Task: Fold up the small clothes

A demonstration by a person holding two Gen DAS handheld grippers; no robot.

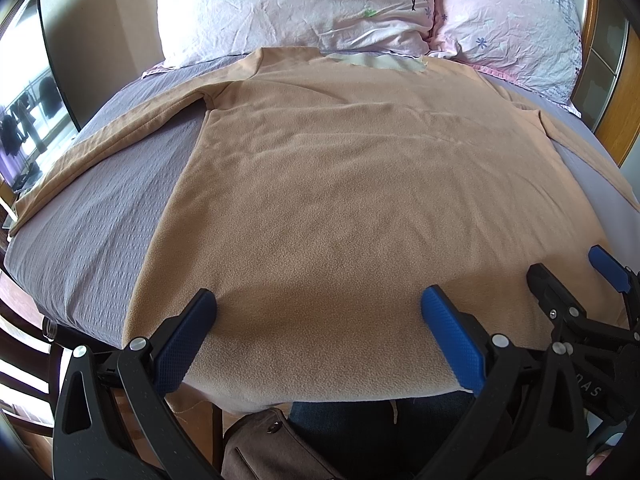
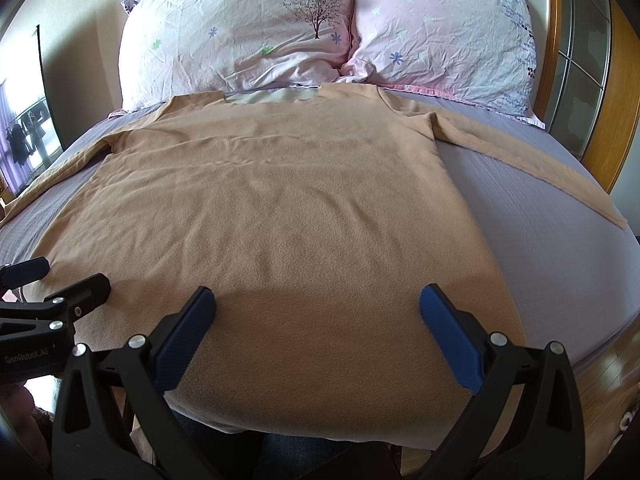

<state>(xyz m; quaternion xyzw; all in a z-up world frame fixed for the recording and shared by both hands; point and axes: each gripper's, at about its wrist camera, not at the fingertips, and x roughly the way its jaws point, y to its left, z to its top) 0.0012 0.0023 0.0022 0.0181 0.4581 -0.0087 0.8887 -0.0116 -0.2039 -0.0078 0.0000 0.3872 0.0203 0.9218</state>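
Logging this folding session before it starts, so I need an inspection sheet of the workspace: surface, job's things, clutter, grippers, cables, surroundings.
Surface: bed with grey textured sheet, sunlit.
Job's things: tan fleece long-sleeved top spread flat, both sleeves out, hem hanging over the near bed edge.
Clutter: two pink floral pillows at the head.
Grippers: left gripper and right gripper open above the hem, holding nothing.
Cables: nothing seen.
Surroundings: wooden headboard on the right, window on the left.
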